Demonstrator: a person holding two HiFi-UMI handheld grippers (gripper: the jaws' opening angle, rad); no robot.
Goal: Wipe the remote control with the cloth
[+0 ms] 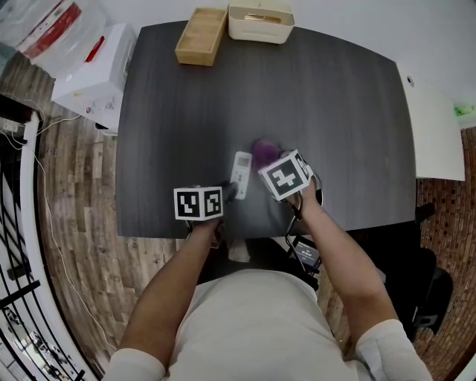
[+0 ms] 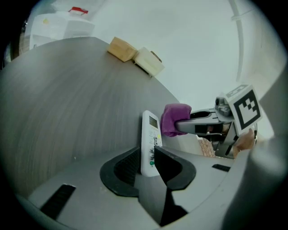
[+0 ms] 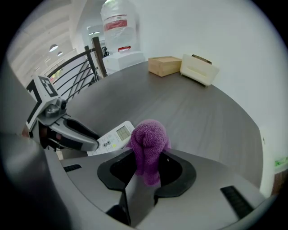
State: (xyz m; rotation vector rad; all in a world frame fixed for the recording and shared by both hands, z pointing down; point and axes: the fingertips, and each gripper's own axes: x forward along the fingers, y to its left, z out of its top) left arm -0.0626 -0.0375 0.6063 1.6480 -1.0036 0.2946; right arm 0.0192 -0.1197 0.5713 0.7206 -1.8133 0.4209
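Though close, remote control (image 2: 150, 141) print unreadable.

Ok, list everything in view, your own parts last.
remote control: one, white, on the table near its front edge, near end clamped in the left gripper
cloth: one, purple, bunched in the right gripper beside the remote's far end
table: one, dark grey, centre
wooden box: one, tan, table's far edge
tray: one, cream, right of the wooden box
water dispenser: one, white, left of the table
cable: one, white, on the wooden floor at left
left gripper: one, grey, shut on the remote
right gripper: one, grey, shut on the cloth
forearms: two, bare, bottom of the head view
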